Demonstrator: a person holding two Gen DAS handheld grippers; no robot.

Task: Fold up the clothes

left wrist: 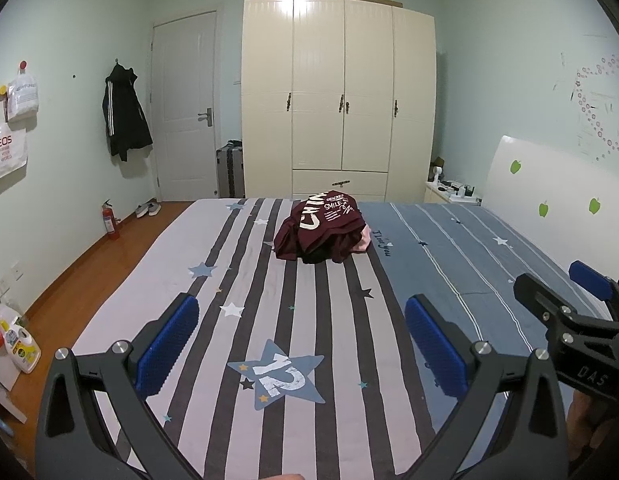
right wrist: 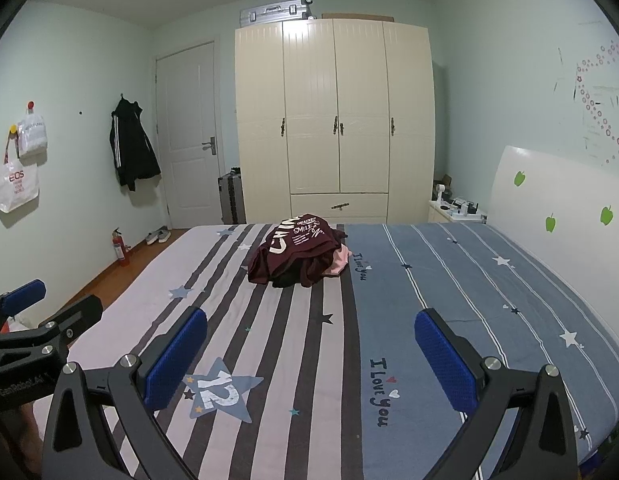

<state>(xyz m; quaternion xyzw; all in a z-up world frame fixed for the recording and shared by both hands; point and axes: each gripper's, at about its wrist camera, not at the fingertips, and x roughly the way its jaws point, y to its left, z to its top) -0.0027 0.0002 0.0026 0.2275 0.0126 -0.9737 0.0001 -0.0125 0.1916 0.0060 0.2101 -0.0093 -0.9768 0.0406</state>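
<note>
A pile of clothes (left wrist: 321, 228) lies on the far middle of the bed (left wrist: 269, 300): a maroon T-shirt with white lettering on top, black and pink cloth under it. It also shows in the right wrist view (right wrist: 297, 250). My left gripper (left wrist: 301, 344) is open and empty, held above the near part of the bed, far from the pile. My right gripper (right wrist: 311, 356) is open and empty beside it, equally far from the pile. Each gripper shows at the edge of the other's view: the right gripper (left wrist: 565, 296), the left gripper (right wrist: 45, 308).
The striped bedsheet (right wrist: 449, 280) has star prints. A cream wardrobe (left wrist: 337, 100) stands behind the bed, a white headboard (left wrist: 549, 192) on the right, a nightstand (left wrist: 453, 194) in the corner. A fire extinguisher (left wrist: 110, 220), shoes and detergent bottle (left wrist: 21, 344) sit on the wooden floor at left.
</note>
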